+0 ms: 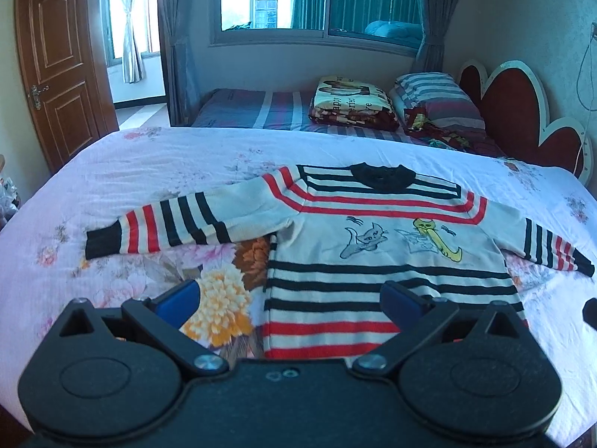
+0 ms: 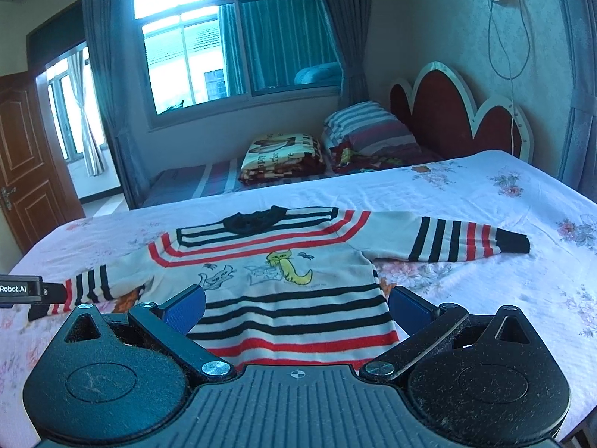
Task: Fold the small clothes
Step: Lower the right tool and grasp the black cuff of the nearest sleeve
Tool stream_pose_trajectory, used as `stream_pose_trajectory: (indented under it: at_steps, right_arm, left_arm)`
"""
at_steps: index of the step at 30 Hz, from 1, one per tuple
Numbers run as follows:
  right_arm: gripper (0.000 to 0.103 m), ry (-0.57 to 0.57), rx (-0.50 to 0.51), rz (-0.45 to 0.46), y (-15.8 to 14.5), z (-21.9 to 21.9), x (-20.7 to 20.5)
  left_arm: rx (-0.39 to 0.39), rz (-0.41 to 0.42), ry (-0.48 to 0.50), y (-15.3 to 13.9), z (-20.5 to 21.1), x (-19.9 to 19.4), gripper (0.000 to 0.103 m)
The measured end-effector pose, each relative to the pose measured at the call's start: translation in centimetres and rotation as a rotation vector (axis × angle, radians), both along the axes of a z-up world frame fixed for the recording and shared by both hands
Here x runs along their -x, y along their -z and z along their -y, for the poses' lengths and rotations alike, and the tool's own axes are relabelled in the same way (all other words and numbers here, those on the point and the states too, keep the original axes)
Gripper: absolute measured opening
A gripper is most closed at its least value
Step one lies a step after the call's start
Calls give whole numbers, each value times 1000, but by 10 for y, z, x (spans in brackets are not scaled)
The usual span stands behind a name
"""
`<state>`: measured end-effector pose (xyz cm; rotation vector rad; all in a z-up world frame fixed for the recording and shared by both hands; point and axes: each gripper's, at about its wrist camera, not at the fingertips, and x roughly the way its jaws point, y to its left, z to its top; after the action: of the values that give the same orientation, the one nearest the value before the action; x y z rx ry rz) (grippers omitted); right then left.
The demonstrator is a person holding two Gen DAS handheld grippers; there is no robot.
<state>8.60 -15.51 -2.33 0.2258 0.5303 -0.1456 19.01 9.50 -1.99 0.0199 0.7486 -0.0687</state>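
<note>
1. While the folding has not yet begun, the small striped sweater [image 1: 373,239] lies flat and face up on the floral bedspread [image 1: 149,156], both sleeves spread out to the sides and the dark collar [image 1: 382,175] at the far end.
2. From the left wrist view, the left gripper [image 1: 287,298] hovers at the hem; its 2 blue fingers [image 1: 179,300] stand wide apart and hold nothing. The sweater's left side edge runs forward between them, the one finger over bare bedspread and the other over the striped body.
3. From the right wrist view, the right gripper [image 2: 298,304] is likewise spread wide and empty. The lower body of the sweater fills the gap between its fingers [image 2: 408,304], with the right side edge just inside the outer finger.
4. Beyond the left fingers the left sleeve [image 1: 168,224] reaches outward; beyond the right fingers the right sleeve [image 2: 462,239] does the same.
5. My reading: this is the approach before the 1st fold, with no grasp made.
6. The next move probably calls for each gripper to come down on a part of the garment, likely a sleeve cuff or hem corner, pinch through the knit only, and carry it across the chest without dragging the body askew.
</note>
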Motion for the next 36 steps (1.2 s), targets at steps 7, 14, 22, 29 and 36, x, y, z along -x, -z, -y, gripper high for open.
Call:
stream_pose_trajectory:
  at_steps: [7,14,22,29,36]
  right_arm:
    - [103,56,22,18,3,15,-23]
    - [103,28,33,13,14,43,-58]
    - [79,16,-11,-29,40,110,-109]
    - [67,53,-65,-104,72,177,-142]
    - [67,170,-113,-185,109,252,-155]
  left_arm:
    - [0,-12,50,10,10,-33,103]
    - [-1,-15,30,23,36,-61,103]
    - [19,-50,-16,43,79,-102,103]
    - [-3,-82,-3,64,131,-135,103]
    - [-27,-105,1,82,167,-153,103]
